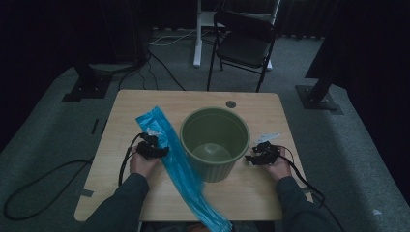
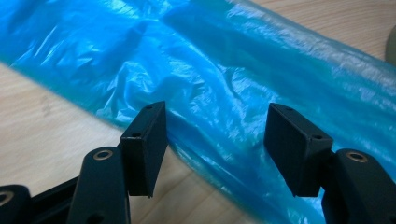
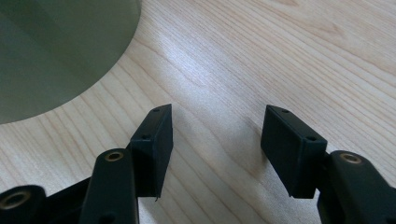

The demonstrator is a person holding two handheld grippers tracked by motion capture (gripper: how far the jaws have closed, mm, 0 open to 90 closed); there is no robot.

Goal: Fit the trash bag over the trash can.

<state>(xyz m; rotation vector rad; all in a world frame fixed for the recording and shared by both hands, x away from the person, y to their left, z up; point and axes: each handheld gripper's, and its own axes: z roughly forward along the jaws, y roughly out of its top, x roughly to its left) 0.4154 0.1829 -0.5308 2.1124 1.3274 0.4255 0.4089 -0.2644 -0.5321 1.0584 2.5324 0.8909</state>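
Observation:
A green ribbed bin point(image 1: 215, 143) stands upright in the middle of the wooden table point(image 1: 251, 193), and its wall point(image 3: 51, 51) fills the upper left of the right gripper view. A long blue plastic bag point(image 1: 179, 164) lies flat left of the bin, running from the table's middle to past its front edge. My left gripper point(image 1: 162, 151) is open at the bag's left edge, with the blue film point(image 2: 215, 84) just ahead of its jaws. My right gripper point(image 1: 250, 158) is open just right of the bin, over bare wood point(image 3: 219, 116).
A small white slip point(image 1: 267, 137) lies on the table behind my right gripper. A round cable hole point(image 1: 231, 104) sits near the far edge. A black folding chair point(image 1: 244, 41) stands beyond the table. Cables trail off the table from both grippers.

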